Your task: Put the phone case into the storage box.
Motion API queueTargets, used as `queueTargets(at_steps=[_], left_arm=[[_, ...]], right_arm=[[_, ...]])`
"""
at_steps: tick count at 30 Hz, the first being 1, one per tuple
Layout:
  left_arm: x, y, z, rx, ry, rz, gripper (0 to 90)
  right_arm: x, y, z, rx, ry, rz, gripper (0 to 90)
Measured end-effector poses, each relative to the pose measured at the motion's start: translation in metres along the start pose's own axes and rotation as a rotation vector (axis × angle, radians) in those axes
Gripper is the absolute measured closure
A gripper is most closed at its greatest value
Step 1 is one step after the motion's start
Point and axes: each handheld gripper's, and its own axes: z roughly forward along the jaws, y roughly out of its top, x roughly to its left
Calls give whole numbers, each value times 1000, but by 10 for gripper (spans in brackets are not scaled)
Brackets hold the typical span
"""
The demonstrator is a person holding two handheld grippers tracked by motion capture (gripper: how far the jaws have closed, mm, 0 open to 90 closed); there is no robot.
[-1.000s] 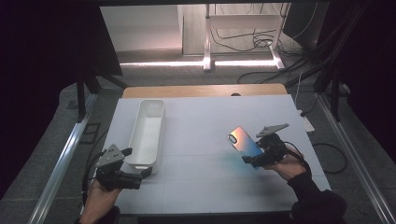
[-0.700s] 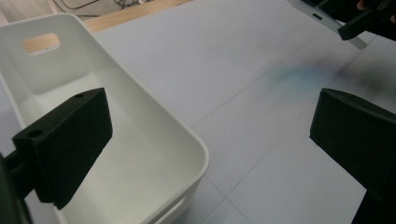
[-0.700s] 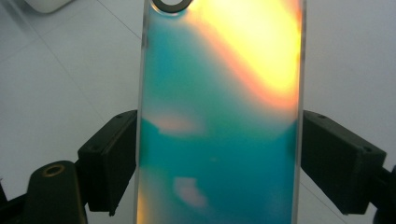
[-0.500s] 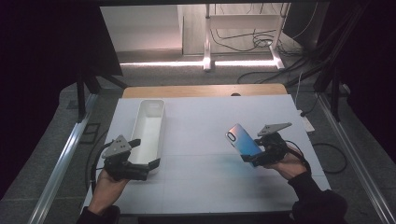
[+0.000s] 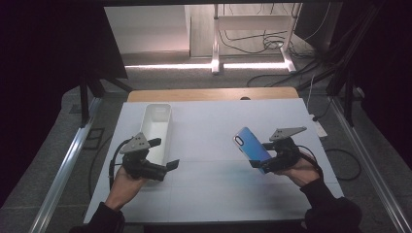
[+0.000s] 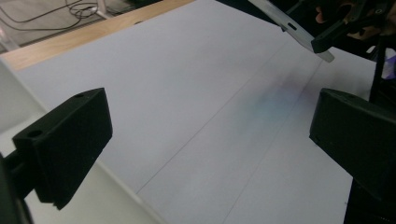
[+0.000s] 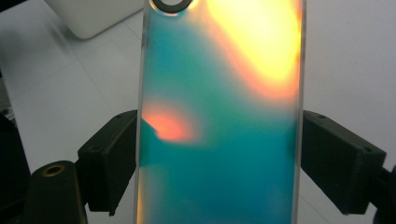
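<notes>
Above the white worktop (image 5: 214,145), the right tool (image 5: 262,162) clamps an iridescent blue phone case (image 5: 250,145) by its long edges, tilted up, while the left tool (image 5: 163,155) gapes wide and empty beside the white tray (image 5: 156,124).

On the white table (image 5: 214,194) there are one white rectangular tray (image 5: 156,127) by its left edge, one iridescent blue phone case (image 5: 251,147) toward its right edge, and two handheld grippers.

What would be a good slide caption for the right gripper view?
Right claw clamps a shimmering teal-and-orange phone case above the white table.
</notes>
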Motion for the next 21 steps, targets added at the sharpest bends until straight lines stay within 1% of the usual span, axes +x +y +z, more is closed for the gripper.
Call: queueTargets(at_steps=[2, 3, 4, 8, 9, 13, 16, 18, 19, 21], left_arm=[[0, 4, 5, 0, -19, 9, 0], [0, 4, 5, 0, -19, 9, 0], [0, 6, 8, 1, -29, 17, 0], [0, 12, 18, 4, -62, 23, 0], [0, 12, 18, 4, -62, 23, 0], [1, 16, 25, 3, -87, 32, 0], [2, 19, 29, -7, -110, 25, 0], [3, 21, 31, -4, -115, 35, 0], [4, 23, 33, -6, -129, 38, 0], [5, 25, 36, -6, -139, 41, 0]], right_arm=[[1, 1, -1, -12, 16, -8, 167], [1, 1, -1, -12, 16, -8, 167], [2, 1, -1, -17, 20, -12, 167], [4, 3, -2, -28, 43, -25, 167], [4, 3, -2, -28, 43, -25, 167], [6, 4, -2, -40, 64, -46, 167], [8, 5, -2, -52, 77, -60, 167], [10, 7, -2, -56, 92, -71, 167], [10, 7, -2, -60, 100, -77, 167], [12, 8, -1, -64, 117, -91, 167]])
